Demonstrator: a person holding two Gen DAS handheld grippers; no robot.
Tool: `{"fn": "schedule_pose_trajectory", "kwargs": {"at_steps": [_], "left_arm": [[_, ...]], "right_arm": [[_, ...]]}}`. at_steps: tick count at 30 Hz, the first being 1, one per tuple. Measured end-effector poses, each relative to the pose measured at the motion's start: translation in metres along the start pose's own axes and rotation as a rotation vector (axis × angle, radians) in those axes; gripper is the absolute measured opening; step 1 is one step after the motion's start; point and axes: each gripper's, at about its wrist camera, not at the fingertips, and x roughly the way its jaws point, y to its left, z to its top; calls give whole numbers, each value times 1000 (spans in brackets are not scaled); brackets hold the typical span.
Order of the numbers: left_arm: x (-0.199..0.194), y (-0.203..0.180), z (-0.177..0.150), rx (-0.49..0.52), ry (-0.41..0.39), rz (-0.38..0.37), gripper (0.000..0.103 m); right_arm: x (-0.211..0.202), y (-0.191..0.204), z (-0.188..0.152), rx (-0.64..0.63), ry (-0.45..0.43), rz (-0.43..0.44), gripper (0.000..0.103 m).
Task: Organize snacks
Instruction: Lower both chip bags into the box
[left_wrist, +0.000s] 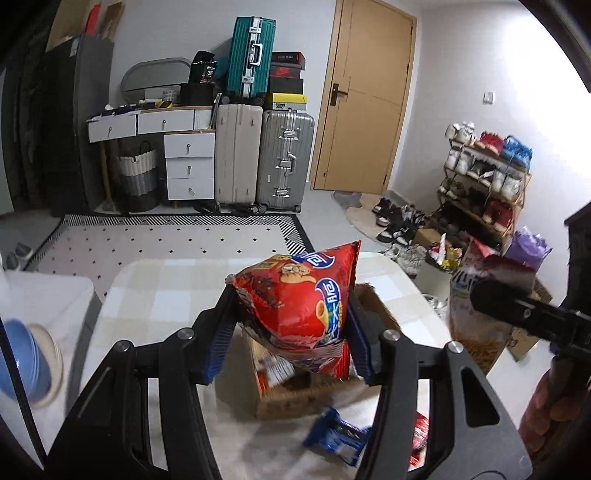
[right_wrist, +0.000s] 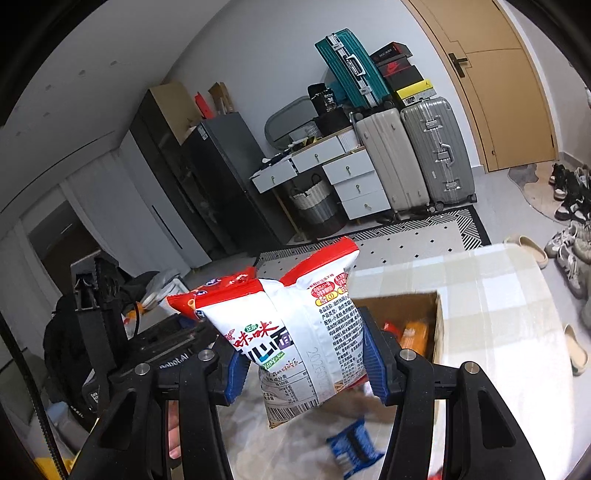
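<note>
A puffy red snack bag (left_wrist: 303, 280) hangs above an open cardboard box (left_wrist: 295, 402), and my left gripper (left_wrist: 291, 295) is shut on its lower half with the blue pads. In the right wrist view my right gripper (right_wrist: 297, 336) is shut on a white and red snack bag (right_wrist: 314, 295), held up in front of the same box (right_wrist: 399, 301), which has packets inside. A small blue packet (left_wrist: 338, 435) (right_wrist: 352, 446) lies loose on the checked tablecloth (left_wrist: 159, 291) near the box. The white bag (left_wrist: 469, 332) also shows at the right of the left wrist view.
A red packet (left_wrist: 419, 435) lies at the table's near right. Blue bowls (left_wrist: 22, 362) are stacked on a white surface to the left. Beyond the table are a patterned rug (left_wrist: 166, 236), suitcases (left_wrist: 258, 162), drawers and a shoe rack (left_wrist: 484, 184).
</note>
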Motion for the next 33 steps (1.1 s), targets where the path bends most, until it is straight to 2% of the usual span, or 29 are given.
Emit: {"fn": "schedule_pose_trajectory", "kwargs": {"at_steps": [8,14,19,27,33], "left_arm": [[80,-6,30,60,98,8,52],[137,-14,24,84,192,-15,52],[175,-15,15,84,245,-25,52],[202,-9,6,76,283,-26,53],[200,-8,-5,99,299,-14,55]], "right_arm": [[56,-20,30,-65,68,-74,54],[97,-43,24,-54,145,-91,54],[111,-56,20,-39,161,-93,54],[122,-66,13,-24,189,-105,54],[127,-65,10,-25,200,-110,54]]}}
